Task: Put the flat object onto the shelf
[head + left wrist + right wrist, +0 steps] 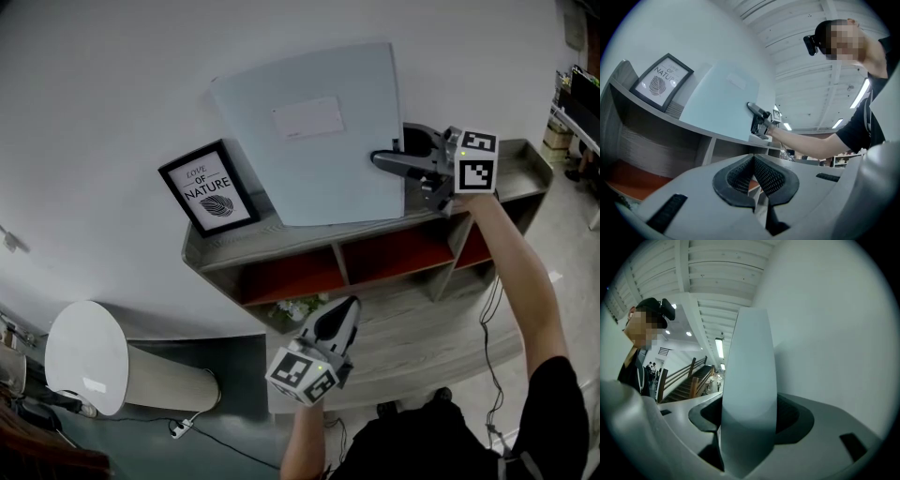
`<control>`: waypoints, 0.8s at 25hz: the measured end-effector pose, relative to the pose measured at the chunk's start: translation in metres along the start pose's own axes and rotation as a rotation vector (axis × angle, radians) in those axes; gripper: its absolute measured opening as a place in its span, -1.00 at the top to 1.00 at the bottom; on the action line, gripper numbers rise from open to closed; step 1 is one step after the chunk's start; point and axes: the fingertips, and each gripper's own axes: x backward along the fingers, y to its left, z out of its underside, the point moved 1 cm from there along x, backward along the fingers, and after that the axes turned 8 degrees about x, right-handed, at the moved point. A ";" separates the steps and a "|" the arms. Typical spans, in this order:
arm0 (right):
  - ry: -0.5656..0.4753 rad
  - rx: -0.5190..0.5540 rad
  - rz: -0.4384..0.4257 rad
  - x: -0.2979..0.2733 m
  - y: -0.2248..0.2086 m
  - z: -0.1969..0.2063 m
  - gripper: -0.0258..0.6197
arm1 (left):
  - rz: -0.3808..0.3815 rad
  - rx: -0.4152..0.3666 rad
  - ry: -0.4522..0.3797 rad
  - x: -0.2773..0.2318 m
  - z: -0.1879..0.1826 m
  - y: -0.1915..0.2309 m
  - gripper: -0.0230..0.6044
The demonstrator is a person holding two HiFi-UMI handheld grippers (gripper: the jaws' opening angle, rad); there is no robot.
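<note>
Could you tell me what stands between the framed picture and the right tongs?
The pale blue folder, standing on the shelf top, gripped by the right tongs; the head view shows it.

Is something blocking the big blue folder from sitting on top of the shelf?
Nothing visible is. The folder already stands on top of the shelf, against the wall, with the jaws of the right gripper shut on its edge. The framed picture stands close beside it, not under it.
</note>
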 end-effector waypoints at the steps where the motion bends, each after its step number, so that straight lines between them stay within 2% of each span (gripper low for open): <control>1: 0.000 -0.002 0.001 0.001 0.000 0.000 0.05 | 0.002 0.000 0.001 0.000 0.001 -0.001 0.89; 20: 0.030 0.050 0.061 0.004 -0.005 0.002 0.03 | 0.015 0.012 0.008 -0.011 0.006 0.001 0.89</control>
